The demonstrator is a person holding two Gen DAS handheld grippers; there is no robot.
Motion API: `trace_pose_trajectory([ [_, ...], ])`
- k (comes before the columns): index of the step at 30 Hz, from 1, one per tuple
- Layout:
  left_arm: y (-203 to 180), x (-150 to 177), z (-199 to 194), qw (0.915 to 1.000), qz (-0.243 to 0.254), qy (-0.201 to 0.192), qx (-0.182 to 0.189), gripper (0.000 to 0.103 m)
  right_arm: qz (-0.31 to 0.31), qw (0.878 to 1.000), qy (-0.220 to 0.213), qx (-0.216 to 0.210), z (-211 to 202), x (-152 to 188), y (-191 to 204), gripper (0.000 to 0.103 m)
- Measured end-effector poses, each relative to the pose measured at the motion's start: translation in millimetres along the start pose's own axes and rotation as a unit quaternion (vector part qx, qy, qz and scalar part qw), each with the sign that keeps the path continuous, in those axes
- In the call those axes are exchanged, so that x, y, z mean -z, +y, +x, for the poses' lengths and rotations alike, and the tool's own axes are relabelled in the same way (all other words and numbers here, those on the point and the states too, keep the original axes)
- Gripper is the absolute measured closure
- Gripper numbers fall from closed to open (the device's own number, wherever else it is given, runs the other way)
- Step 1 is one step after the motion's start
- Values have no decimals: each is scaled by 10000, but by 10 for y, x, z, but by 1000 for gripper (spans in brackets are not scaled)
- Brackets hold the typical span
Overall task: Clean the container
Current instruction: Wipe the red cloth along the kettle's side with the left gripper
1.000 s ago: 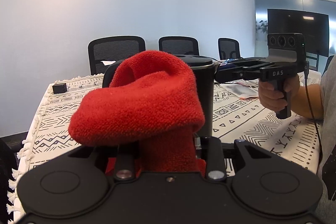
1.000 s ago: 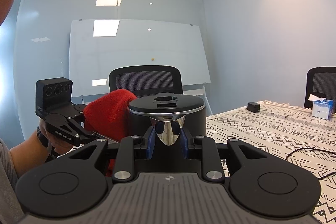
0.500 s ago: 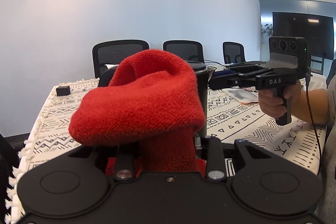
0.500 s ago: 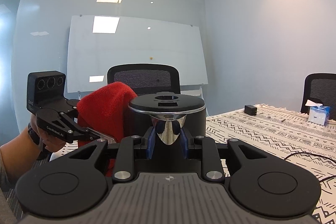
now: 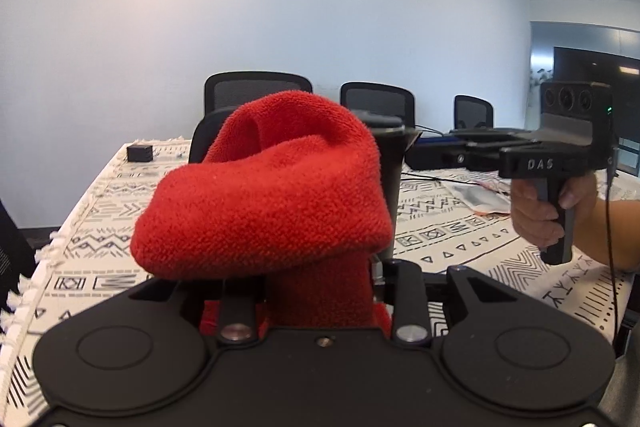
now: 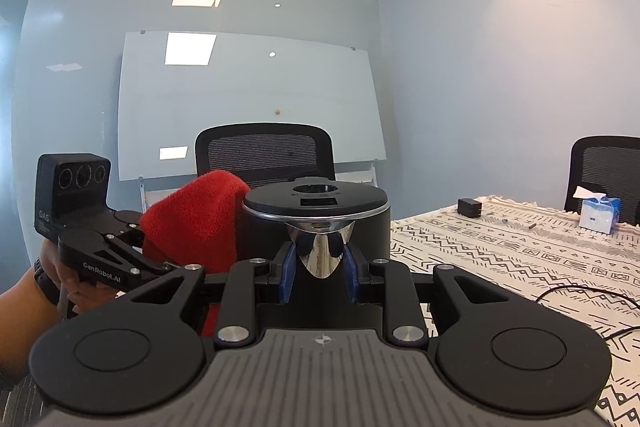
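Container (image 6: 320, 223): black cylindrical vessel with a flat black lid and a chrome pouring spout, held upright in the air above the near edge of the bench (image 6: 520, 259), which wears a white cloth with black geometric print.

Right tool (image 6: 319, 273): directly in front of the container, its blue pads clenched on the chrome spout; judged to steady the vessel for wiping.

Red cloth (image 5: 264, 195): thick terry towel, bunched, lying against the container's side opposite the spout and drooping over its holder.

Left tool (image 5: 320, 291): behind the cloth, clamped on the cloth's lower fold, so the wad can be rubbed along the wall; fingertips are hidden by the fabric.

Beyond the container: small black box (image 6: 469, 207), tissue box (image 6: 599, 213), office chairs (image 5: 256, 95), whiteboard (image 6: 248, 103).
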State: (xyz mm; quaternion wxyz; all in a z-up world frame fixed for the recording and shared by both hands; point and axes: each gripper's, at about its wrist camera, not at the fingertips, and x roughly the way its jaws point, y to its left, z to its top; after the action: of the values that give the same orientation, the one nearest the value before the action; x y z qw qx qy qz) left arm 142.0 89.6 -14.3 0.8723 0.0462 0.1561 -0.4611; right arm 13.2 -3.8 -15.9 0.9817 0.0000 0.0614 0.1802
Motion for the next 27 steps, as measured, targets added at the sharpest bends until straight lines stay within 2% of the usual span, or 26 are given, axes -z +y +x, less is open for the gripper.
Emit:
trace_pose_trajectory([
  [6,-43,-121,-120,9996,-113,-211,-144,67,-29,9999,87,143,51,-33,85,78],
  [14,-230,7,-26,9982,-268,98,-528,67,101,9998,57,171,94,-19,87,78],
  [19,-320,-178,-134,9963,-389,-183,-738,67,117,9998,43,158,100,-7,71,78],
  [23,-425,-165,-16,9915,-638,45,-1135,67,356,9994,32,28,100,-5,-5,78],
  [27,-493,-72,74,9872,-828,177,-1351,67,370,9993,63,-4,103,-21,-19,78],
])
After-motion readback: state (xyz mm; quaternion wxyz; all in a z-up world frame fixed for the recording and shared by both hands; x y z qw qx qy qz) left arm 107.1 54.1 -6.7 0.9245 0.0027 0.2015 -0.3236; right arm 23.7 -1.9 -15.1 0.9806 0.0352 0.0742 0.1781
